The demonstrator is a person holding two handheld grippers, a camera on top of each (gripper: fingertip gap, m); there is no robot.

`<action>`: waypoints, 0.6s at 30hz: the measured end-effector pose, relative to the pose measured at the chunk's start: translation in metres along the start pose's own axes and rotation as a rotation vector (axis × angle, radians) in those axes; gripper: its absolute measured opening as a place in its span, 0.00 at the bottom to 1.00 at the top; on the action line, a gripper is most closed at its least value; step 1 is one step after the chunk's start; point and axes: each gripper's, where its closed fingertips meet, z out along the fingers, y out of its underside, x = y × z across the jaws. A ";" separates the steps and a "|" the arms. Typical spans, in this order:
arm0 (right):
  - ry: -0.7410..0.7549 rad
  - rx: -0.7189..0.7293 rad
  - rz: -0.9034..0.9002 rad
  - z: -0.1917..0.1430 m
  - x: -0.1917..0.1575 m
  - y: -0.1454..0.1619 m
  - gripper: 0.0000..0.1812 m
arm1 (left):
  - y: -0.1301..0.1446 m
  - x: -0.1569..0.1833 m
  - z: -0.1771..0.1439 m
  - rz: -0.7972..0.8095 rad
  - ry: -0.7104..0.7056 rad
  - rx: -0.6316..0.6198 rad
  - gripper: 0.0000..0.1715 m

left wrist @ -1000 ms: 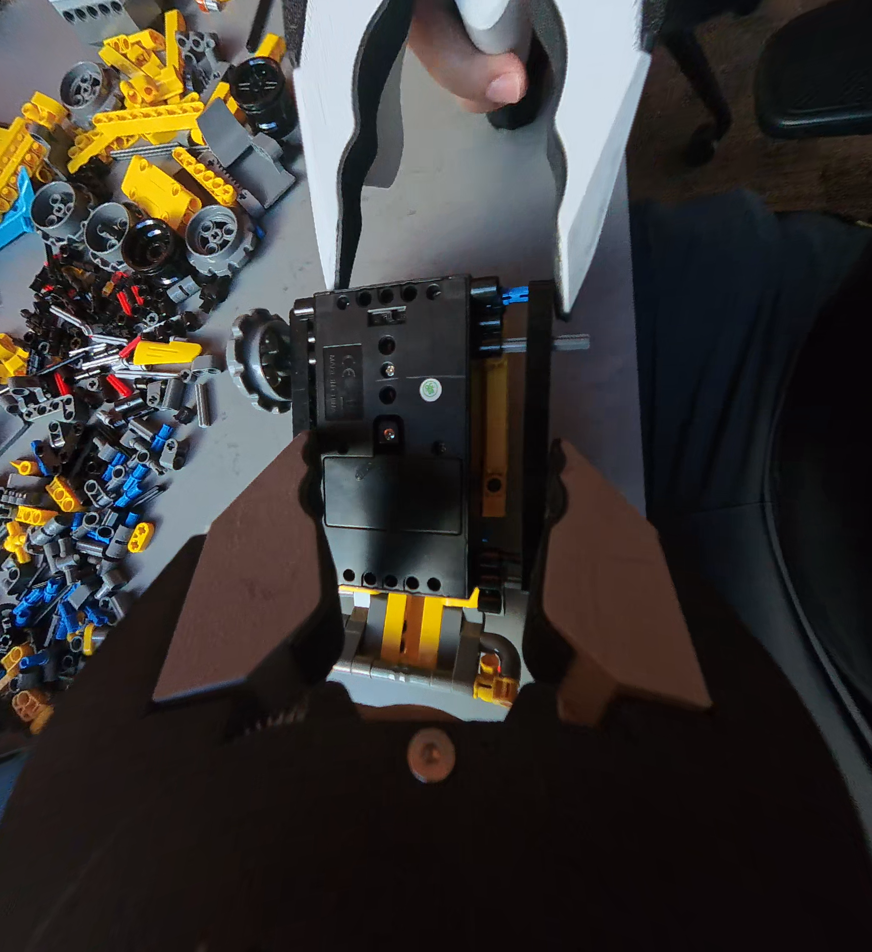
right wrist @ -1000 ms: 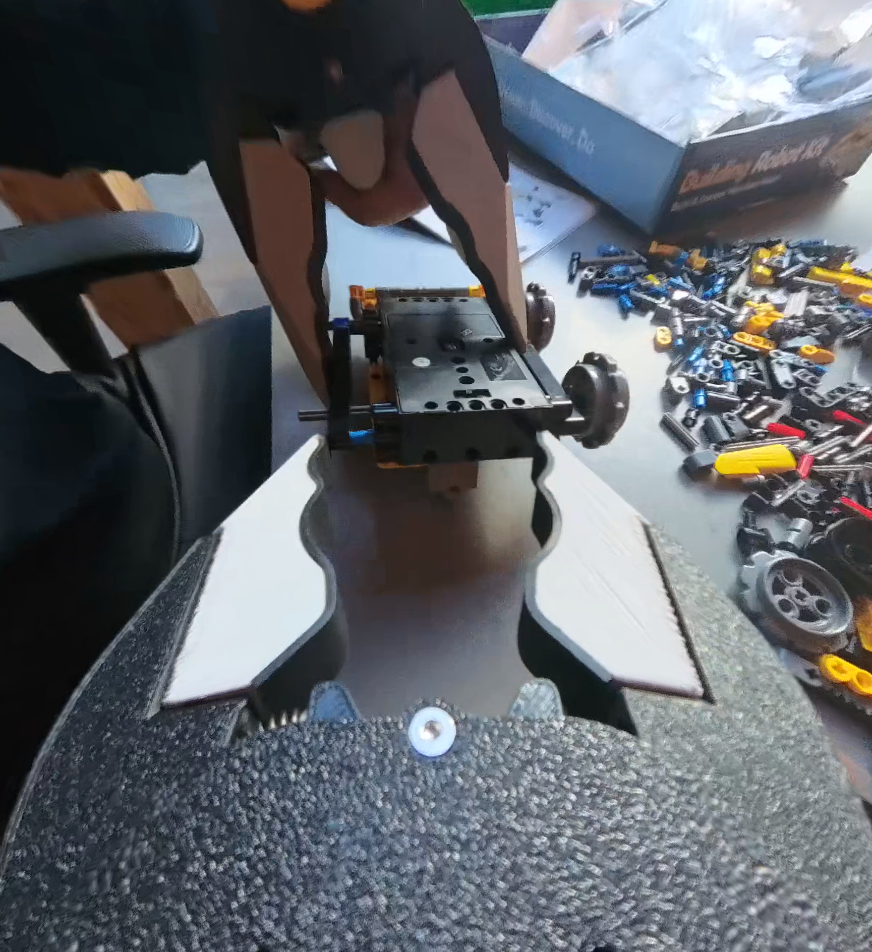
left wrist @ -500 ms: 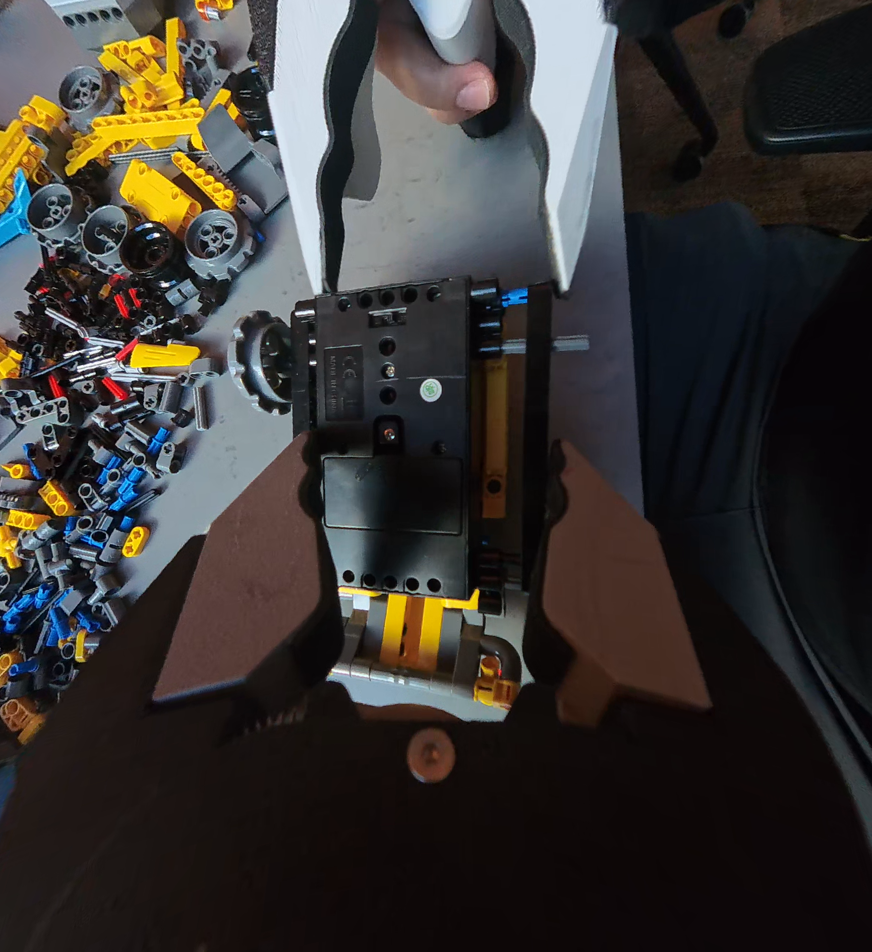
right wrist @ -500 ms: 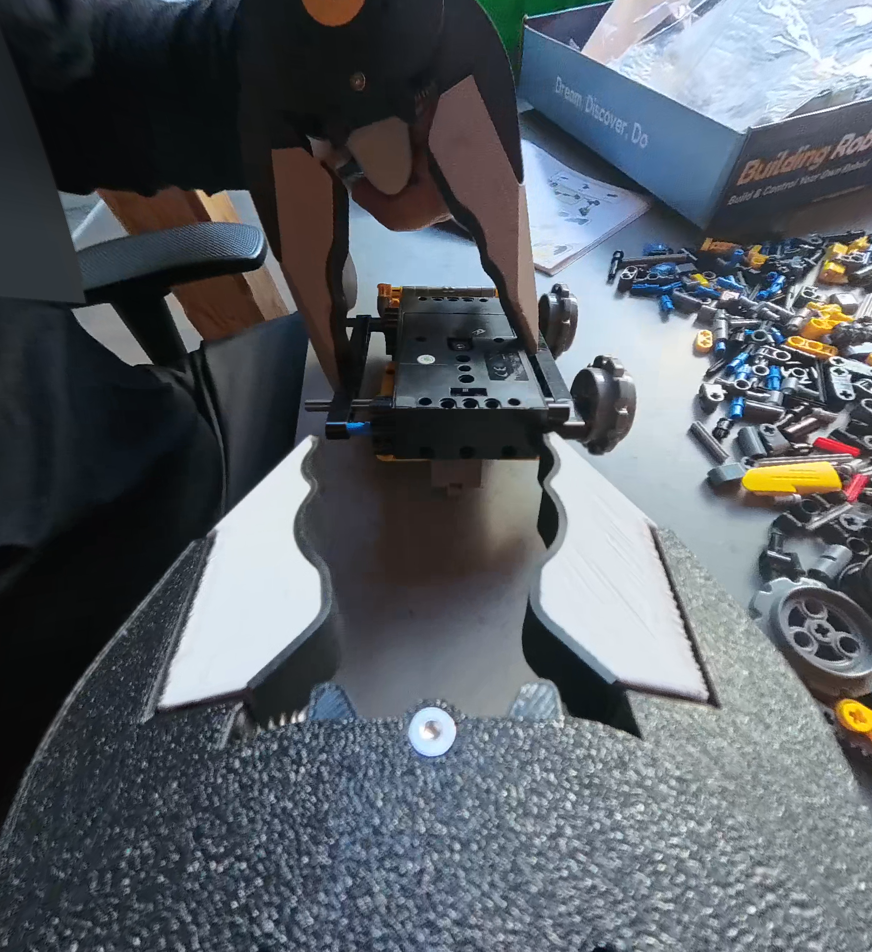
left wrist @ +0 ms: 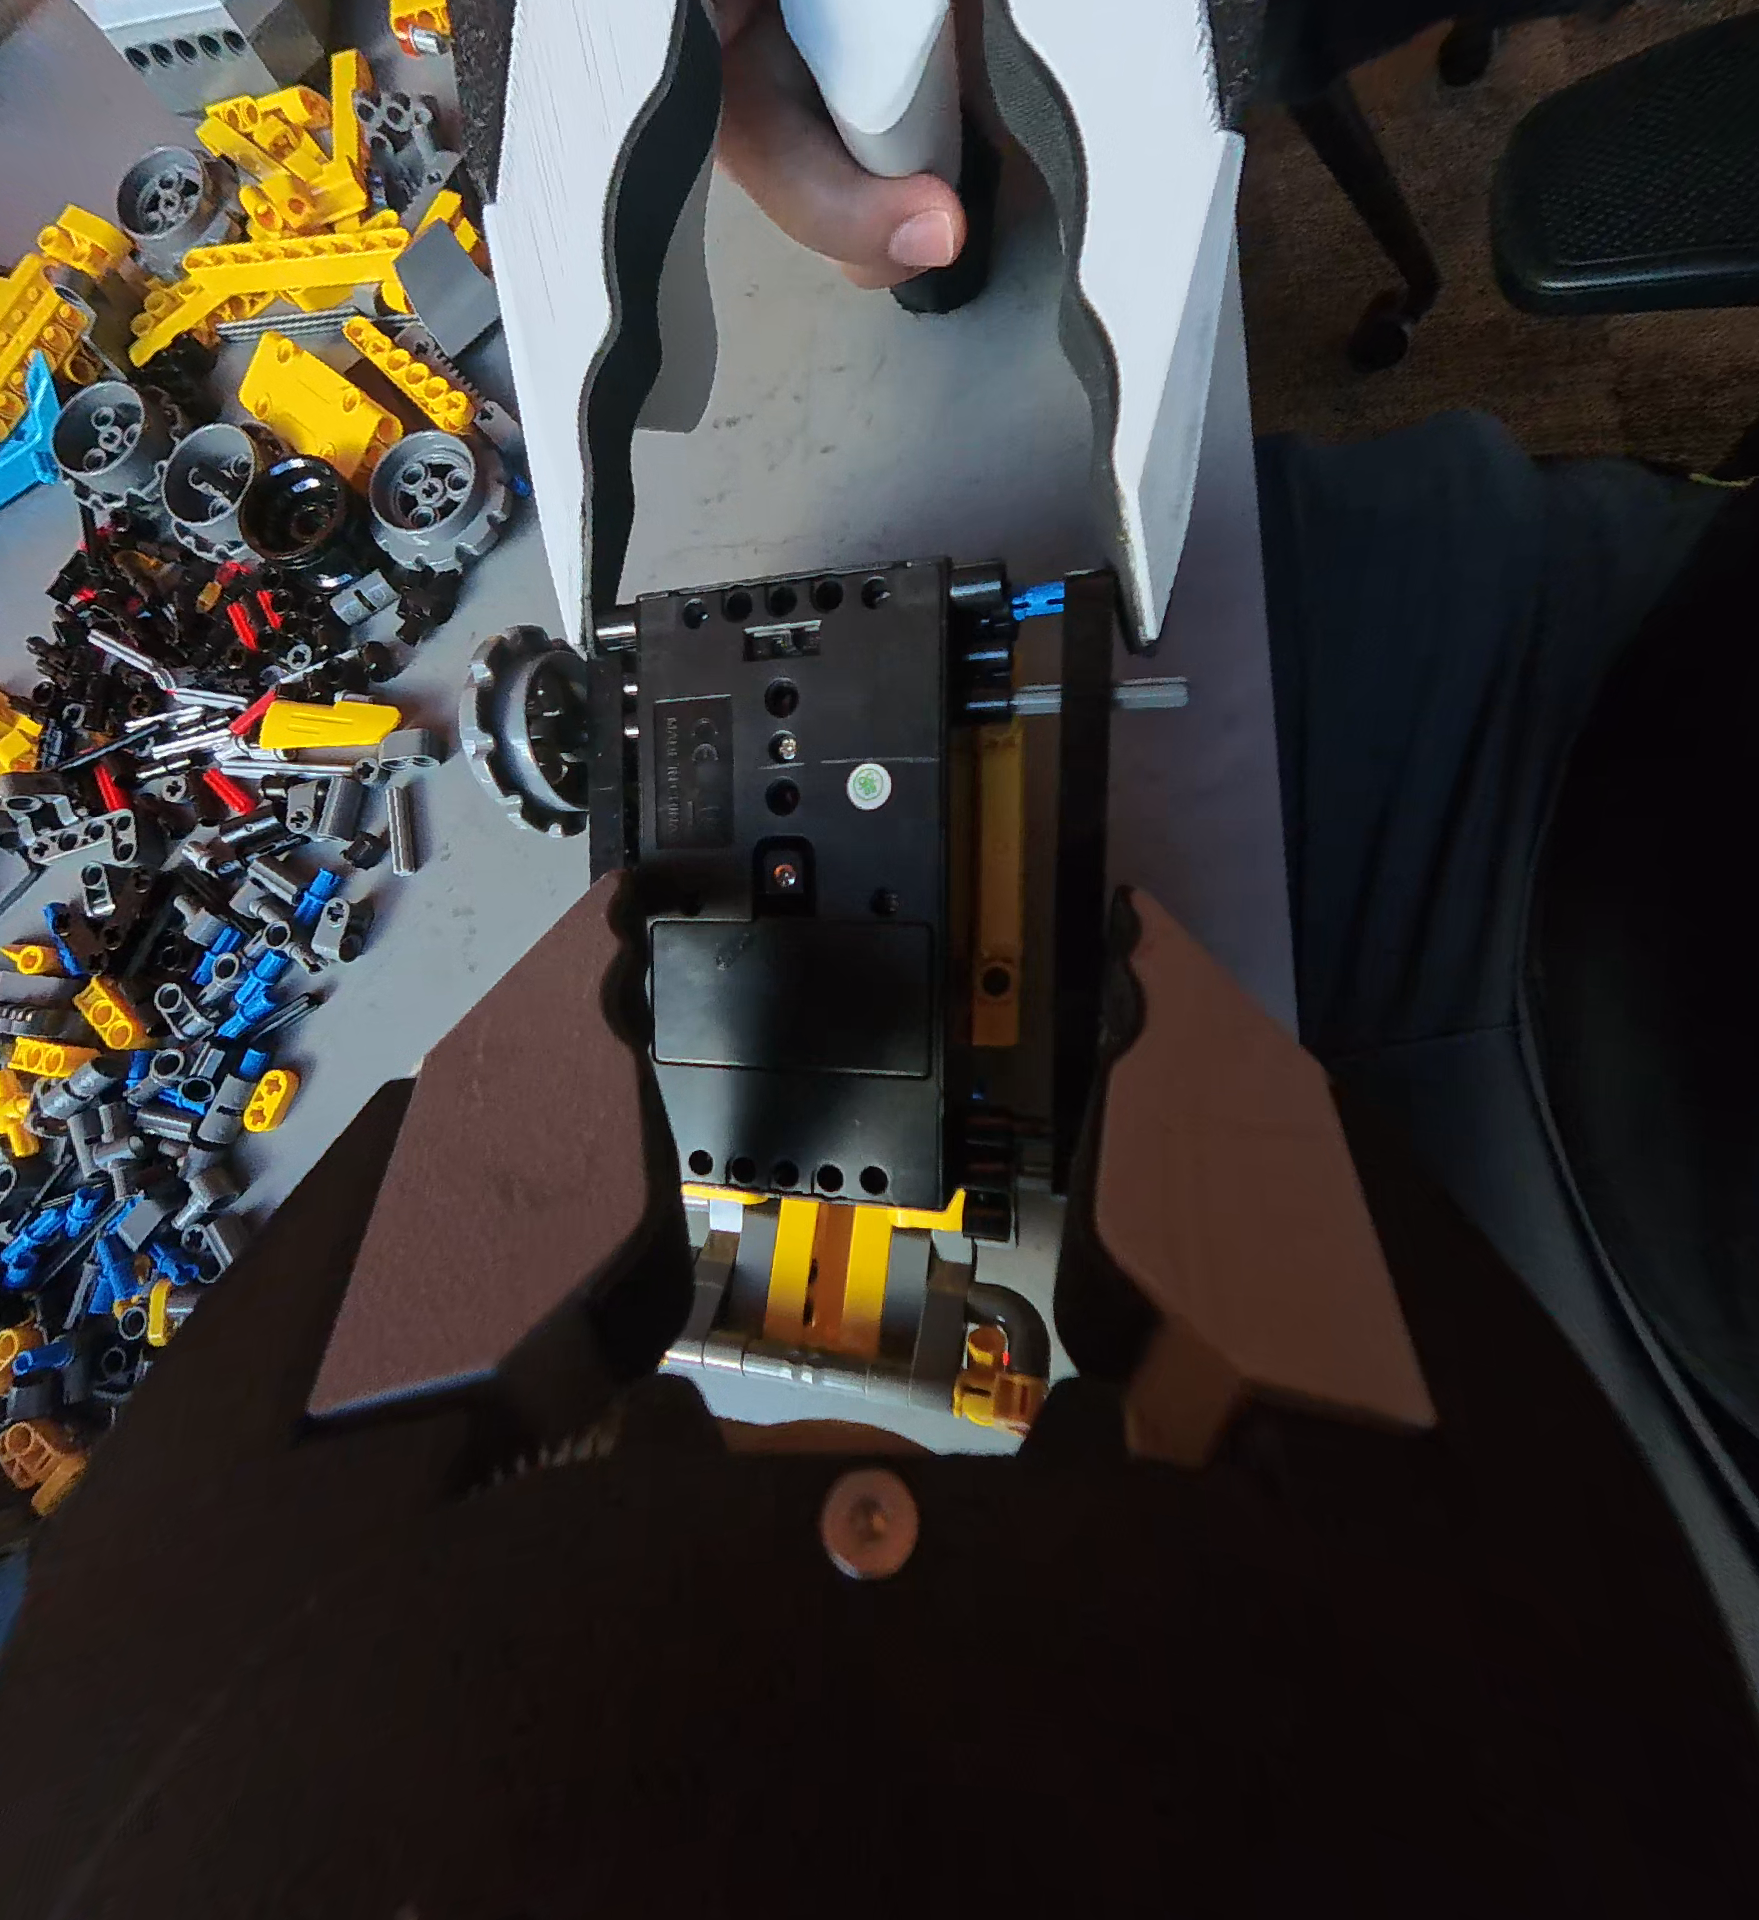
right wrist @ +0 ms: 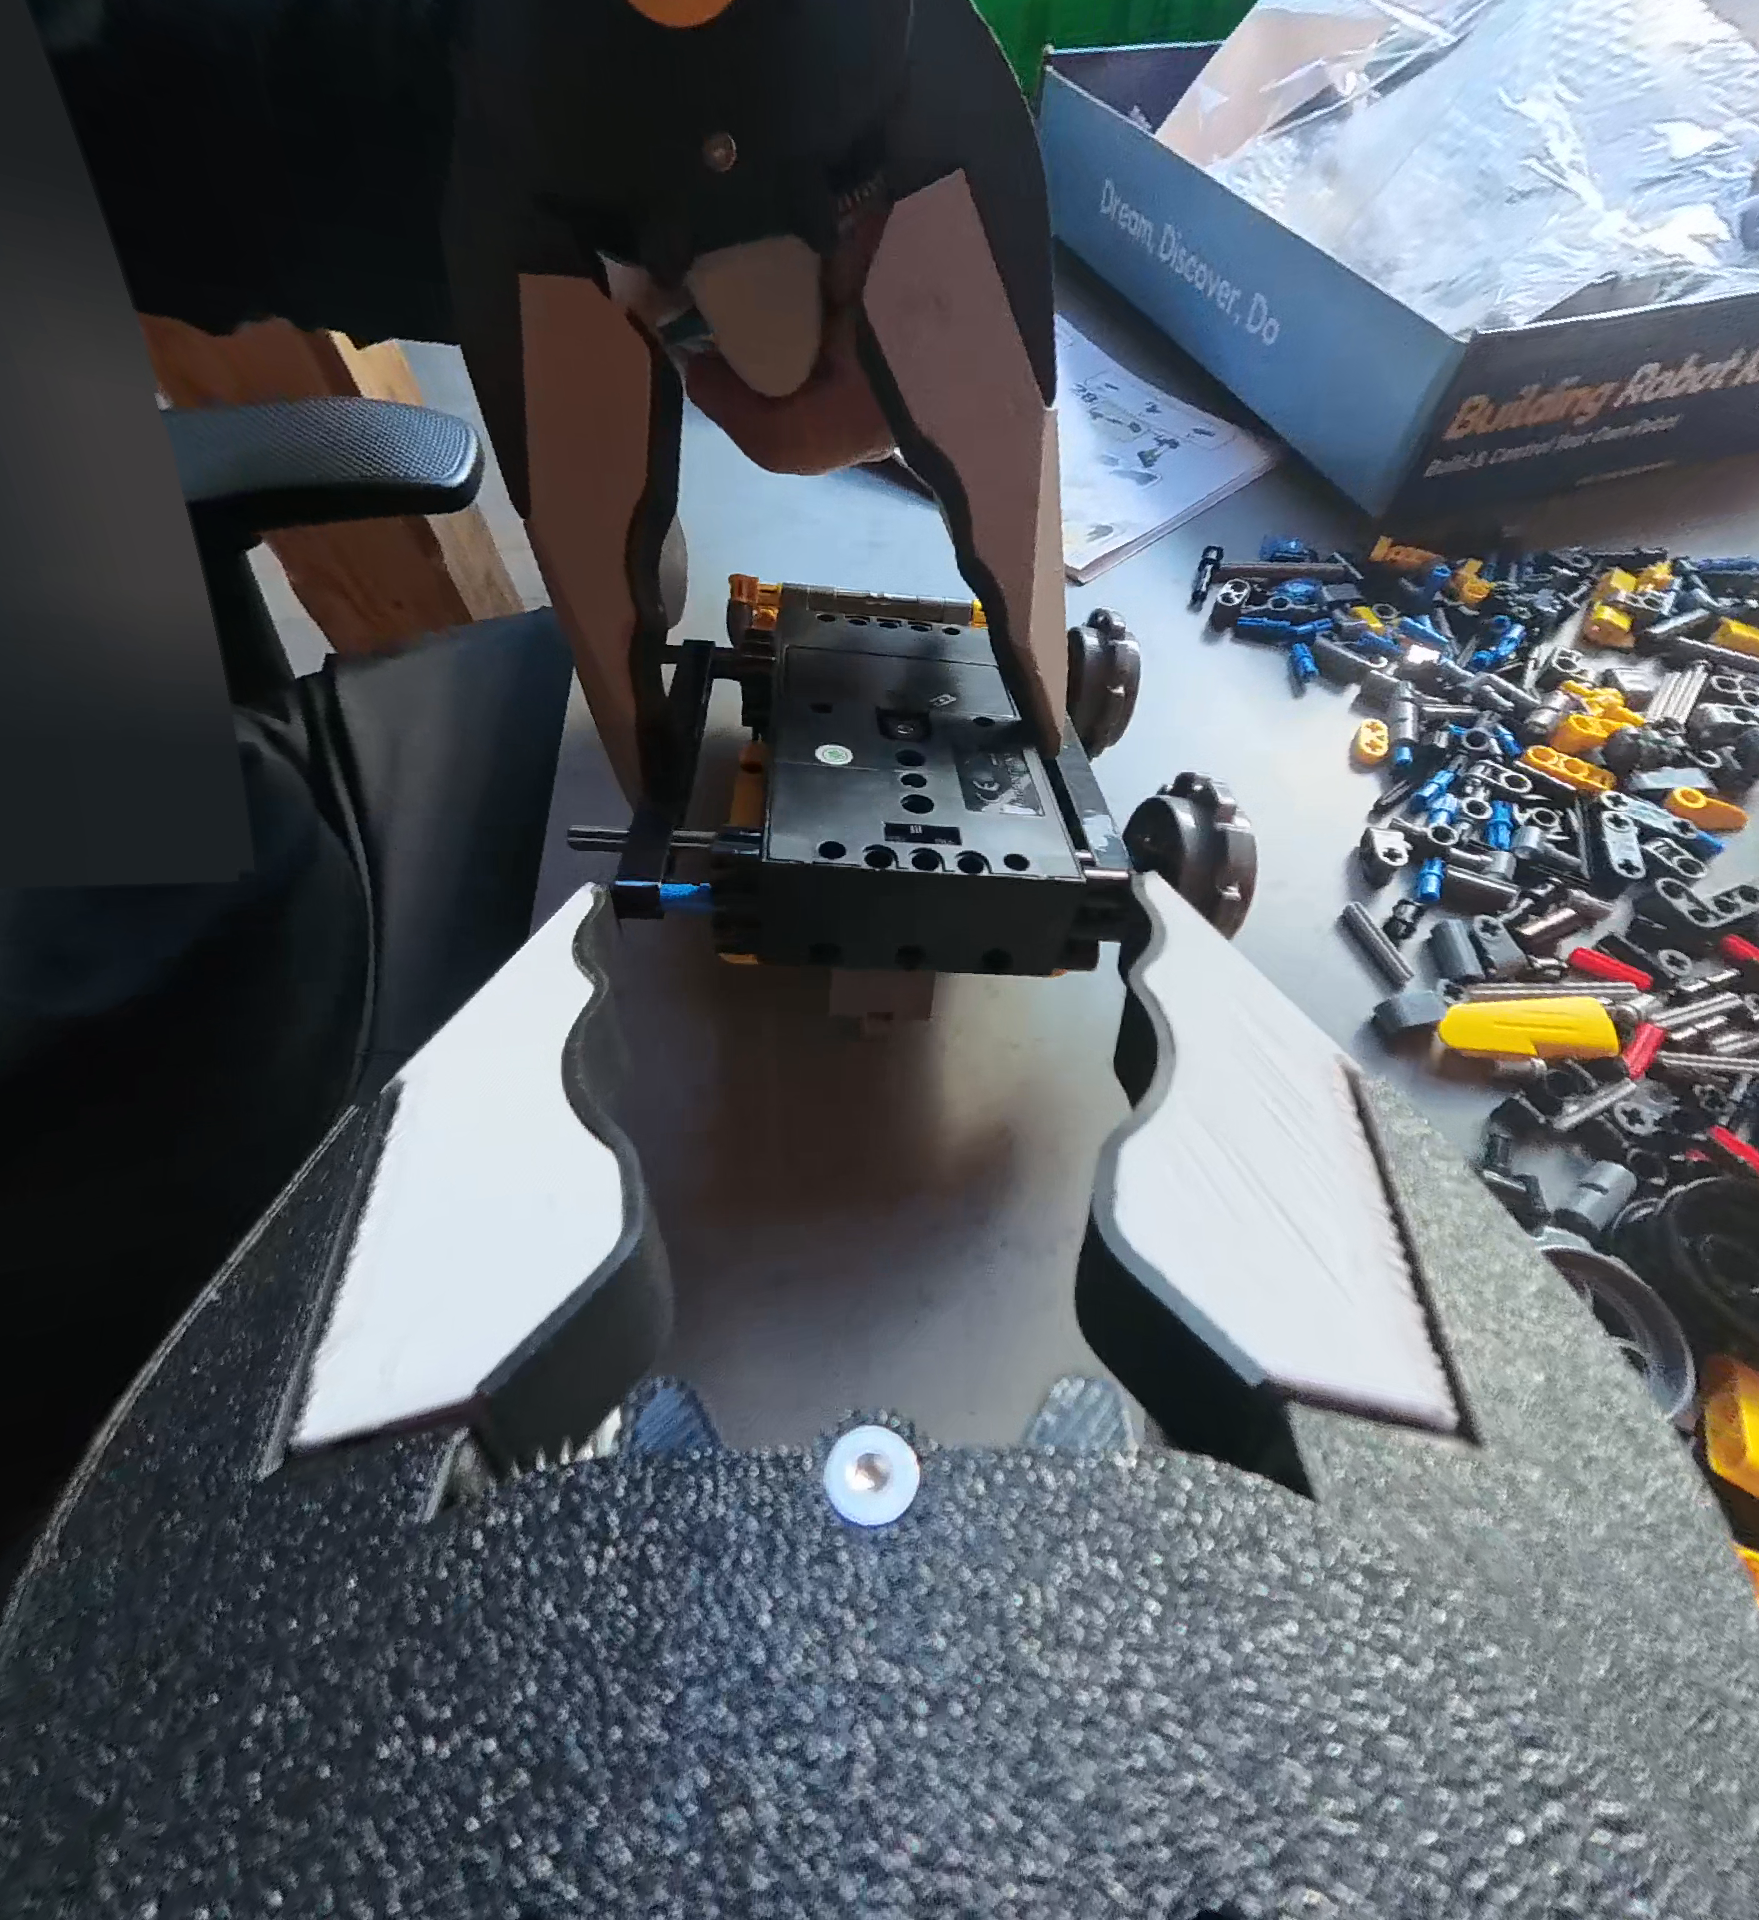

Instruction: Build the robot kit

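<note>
Left wrist view: grey table (left wrist: 854,416), carpet beyond; left jaws clamp black module (left wrist: 792,883), right jaws wide.

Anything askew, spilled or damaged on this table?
Loose building pieces lie scattered beside the black model that the left gripper clamps, and one side shows cogged wheels while the other shows only a bare axle.

Left gripper (left wrist: 864,904), brown-padded black fingers, closed against both sides of the grasped assembly. Right gripper (right wrist: 870,894), white-padded fingers, spread wide, tips flanking its near end. Bare hand (left wrist: 833,197) behind.
</note>
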 end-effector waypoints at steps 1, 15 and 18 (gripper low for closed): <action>-0.003 -0.001 -0.002 0.000 0.000 0.000 0.53 | 0.000 0.000 0.000 0.001 0.000 0.000 0.50; -0.050 -0.017 0.022 0.002 0.001 0.002 0.53 | -0.001 0.000 0.001 -0.042 0.015 0.040 0.50; -0.062 -0.018 0.027 0.003 0.001 0.003 0.53 | -0.001 0.000 0.001 -0.044 0.000 0.037 0.50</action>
